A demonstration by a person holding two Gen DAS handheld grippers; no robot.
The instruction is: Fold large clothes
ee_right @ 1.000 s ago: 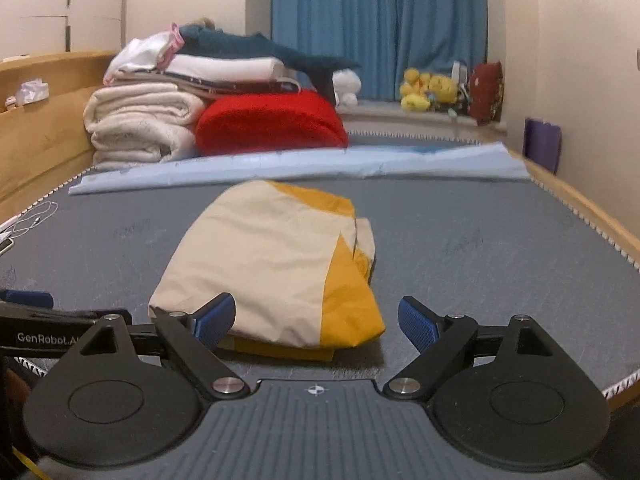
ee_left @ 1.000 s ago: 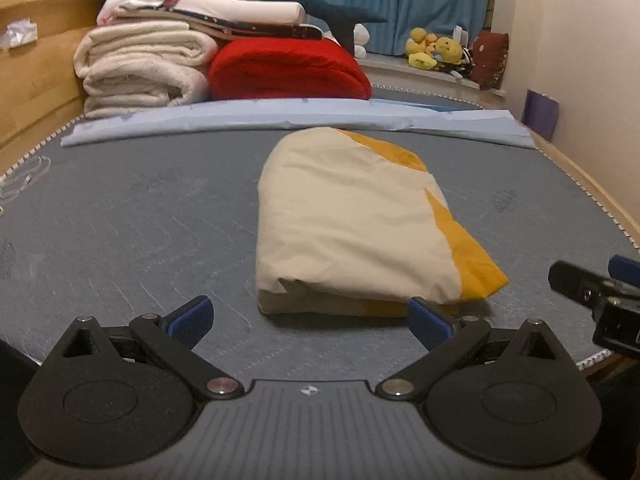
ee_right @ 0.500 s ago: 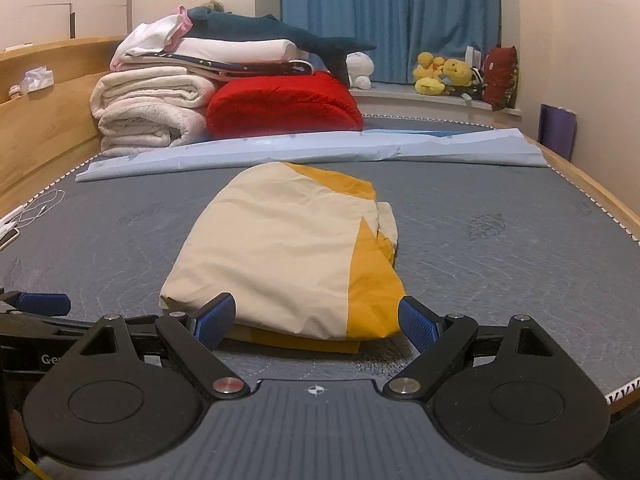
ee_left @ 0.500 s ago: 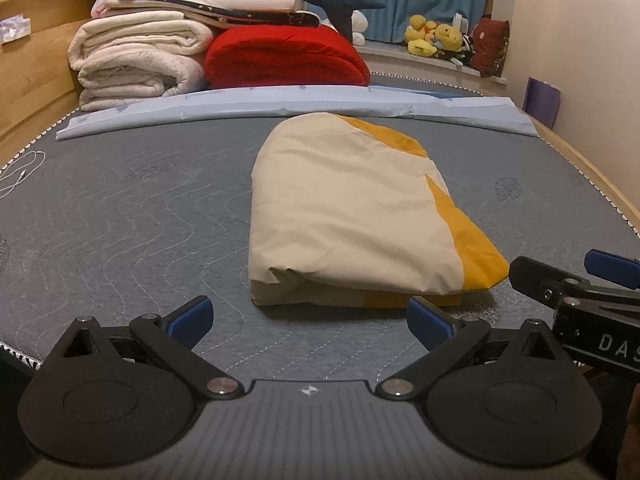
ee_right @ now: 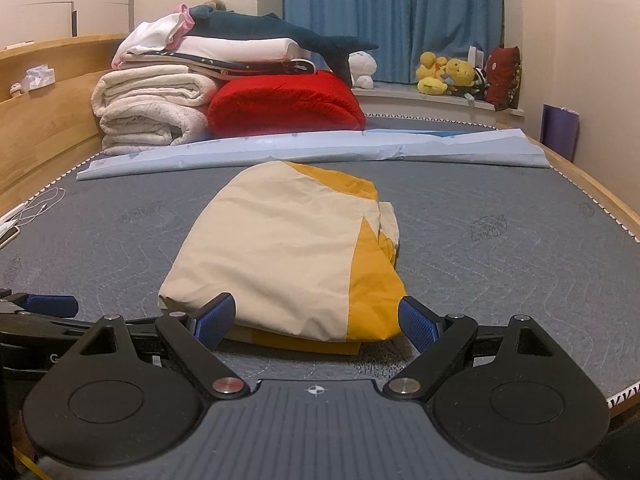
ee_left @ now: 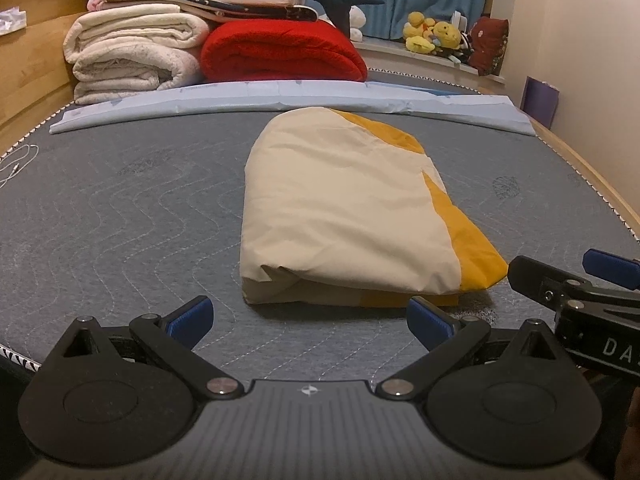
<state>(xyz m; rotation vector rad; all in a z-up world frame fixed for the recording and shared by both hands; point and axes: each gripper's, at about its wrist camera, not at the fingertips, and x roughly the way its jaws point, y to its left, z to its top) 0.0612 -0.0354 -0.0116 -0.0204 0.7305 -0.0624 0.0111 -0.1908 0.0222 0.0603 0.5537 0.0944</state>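
Observation:
A cream and yellow garment (ee_left: 344, 212) lies folded into a compact bundle on the grey quilted mattress (ee_left: 120, 216); it is also in the right wrist view (ee_right: 280, 248). My left gripper (ee_left: 308, 318) hovers open just short of the bundle's near edge, touching nothing. My right gripper (ee_right: 316, 320) is open too, its blue pads on either side of the bundle's near end without gripping it. The right gripper's body (ee_left: 576, 292) shows at the right edge of the left wrist view, and the left gripper's arm (ee_right: 40, 308) shows at the left of the right wrist view.
A long pale-blue folded sheet (ee_left: 280, 96) crosses the mattress behind the garment. Stacked white blankets (ee_left: 132, 56) and a red blanket (ee_left: 280, 52) sit at the back left, against a wooden headboard (ee_left: 28, 80). Plush toys (ee_right: 452, 72) line the windowsill. A white cable (ee_right: 40, 204) lies at the left edge.
Both grippers have risen and pulled slightly back, so the folded garment sits lower and fuller in view. The garment itself has not moved; both stay open.

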